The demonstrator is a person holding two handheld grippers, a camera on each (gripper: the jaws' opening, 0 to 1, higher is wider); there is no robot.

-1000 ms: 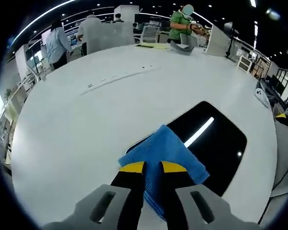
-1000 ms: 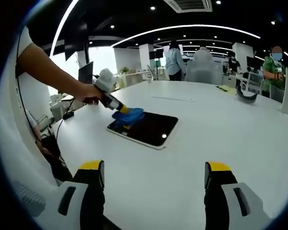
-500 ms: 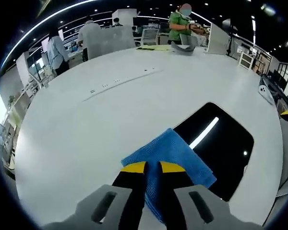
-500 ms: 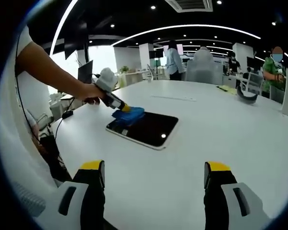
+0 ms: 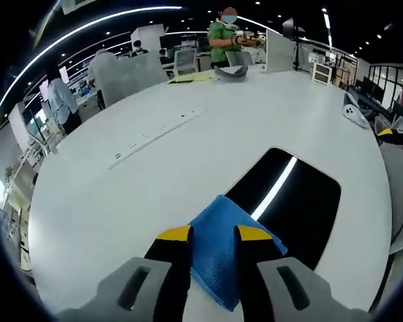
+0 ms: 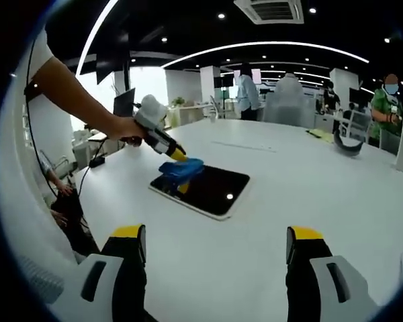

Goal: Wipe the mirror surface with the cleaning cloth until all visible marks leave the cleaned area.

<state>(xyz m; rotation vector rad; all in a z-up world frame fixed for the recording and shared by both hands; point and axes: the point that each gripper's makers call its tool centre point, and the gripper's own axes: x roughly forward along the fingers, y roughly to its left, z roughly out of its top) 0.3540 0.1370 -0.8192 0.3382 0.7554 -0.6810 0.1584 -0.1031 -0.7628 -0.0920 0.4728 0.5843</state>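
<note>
My left gripper (image 5: pixel 213 233) is clamped on the blue cloth (image 5: pixel 218 245) at the mirror (image 5: pixel 289 201) edge; my right gripper (image 6: pixel 215 236) hangs spread apart, holding nothing. No legible writing.

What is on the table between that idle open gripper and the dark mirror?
Nothing: in the right gripper view, bare white table runs from the right gripper to the mirror, where the left gripper holds the blue cloth.

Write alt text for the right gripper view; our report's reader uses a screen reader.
A hand holds the left gripper, which presses a blue cloth on a dark mirror lying on a white table. The right gripper hangs open in front.
</note>
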